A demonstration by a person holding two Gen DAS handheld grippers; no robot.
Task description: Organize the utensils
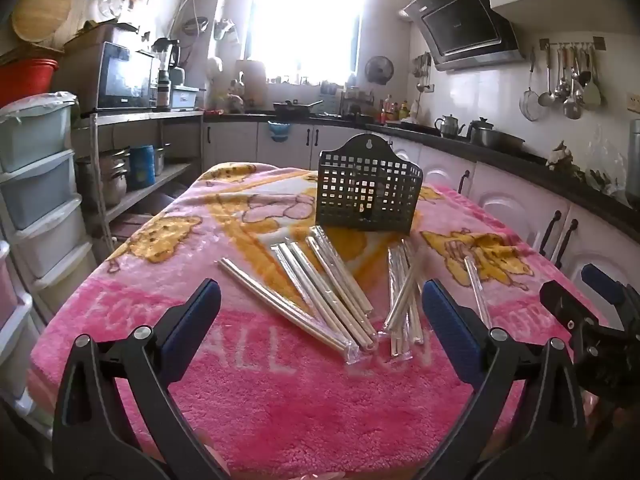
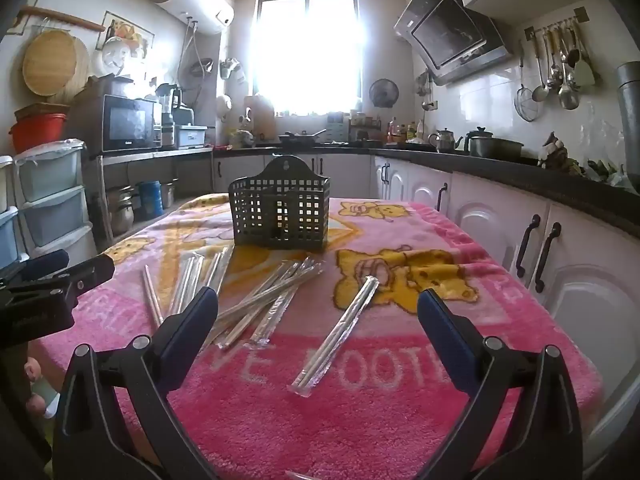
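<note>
Utensil basket [image 1: 367, 196] contents indiscernible behind grid

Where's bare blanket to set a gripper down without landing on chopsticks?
Free: the near strip of blanket in front of both grippers, and the right side beyond the lone chopstick pack. Crowded: the middle, where wrapped chopsticks lie fanned and crossed, up to the holder.

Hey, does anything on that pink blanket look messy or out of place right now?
Yes. Wrapped chopsticks lie scattered and crisscrossed on the blanket in front of the black basket, one pair off alone. None is in the basket that I can see.
</note>
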